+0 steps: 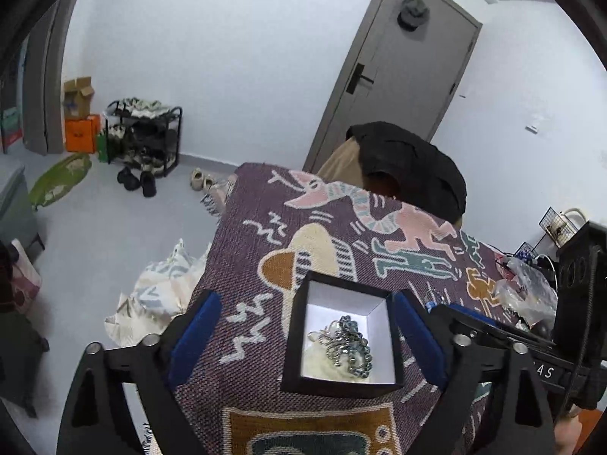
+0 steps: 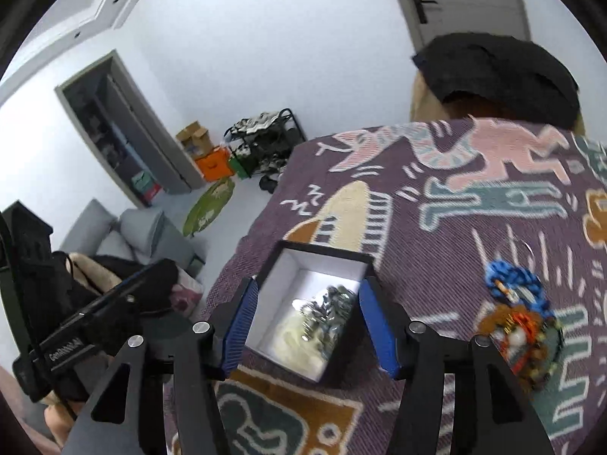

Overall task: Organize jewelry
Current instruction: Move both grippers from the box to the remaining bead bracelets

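The black box is sitting open-topped on the patterned cloth, with bare cloth lying free ahead and to its left. Beaded bracelets are crowding the right side (plastic bags are cluttering farther right).

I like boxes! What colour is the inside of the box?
White inside the black box, clearest in the left wrist view.
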Demonstrator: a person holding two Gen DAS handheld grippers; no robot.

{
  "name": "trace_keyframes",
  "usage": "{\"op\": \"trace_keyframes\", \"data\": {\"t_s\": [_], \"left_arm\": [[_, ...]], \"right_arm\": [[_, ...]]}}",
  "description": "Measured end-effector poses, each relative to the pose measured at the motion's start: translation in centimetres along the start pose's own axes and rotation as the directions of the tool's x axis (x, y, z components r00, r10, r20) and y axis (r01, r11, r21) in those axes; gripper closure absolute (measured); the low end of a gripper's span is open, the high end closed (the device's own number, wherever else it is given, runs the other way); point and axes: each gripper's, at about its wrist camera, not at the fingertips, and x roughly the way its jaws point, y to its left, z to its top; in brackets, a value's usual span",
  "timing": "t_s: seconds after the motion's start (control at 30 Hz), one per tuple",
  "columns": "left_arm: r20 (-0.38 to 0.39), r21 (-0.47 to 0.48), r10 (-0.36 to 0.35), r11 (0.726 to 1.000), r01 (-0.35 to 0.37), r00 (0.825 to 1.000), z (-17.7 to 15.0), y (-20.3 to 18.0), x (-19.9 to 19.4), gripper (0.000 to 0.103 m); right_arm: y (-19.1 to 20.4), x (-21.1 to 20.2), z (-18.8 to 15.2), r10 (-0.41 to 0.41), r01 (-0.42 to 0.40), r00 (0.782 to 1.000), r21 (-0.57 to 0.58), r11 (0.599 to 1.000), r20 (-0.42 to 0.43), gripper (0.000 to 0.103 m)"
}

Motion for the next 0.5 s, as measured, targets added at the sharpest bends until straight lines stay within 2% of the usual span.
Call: {"op": "trace_keyframes", "data": {"t_s": [0.07,0.13,0.23,0.5], "left_arm": [[0.011,0.019,-0.004,1.000,0.004,1.000,0.0,-1.0,-0.2,0.003],[0.019,0.037,-0.010,0.999,0.009,1.000,-0.1,-2.0,-0.3,0.002],[0.016,0.060,-0.030,0.998,0.029,0.999,-0.3,-3.4,-0.3,0.001],[-0.004,0.120,-0.068,0.990,0.068,0.998,-1.4,-7.6,0.4,0.001]], "right_arm": [[-1.1,-0.9,-0.2,-0.014,0.014,1.000,0.021,1.000,0.013,0.045],[-2.3,-2.1,-0.6,-0.038,0.036,0.999,0.037,0.999,0.031,0.035],[-4.2,-4.1,-1.0,-0.054,0.049,0.996,0.078,0.996,0.067,0.025],[-9.0,-9.1,-2.3,-0.115,0.098,0.986,0.147,0.984,0.119,0.021]]}}
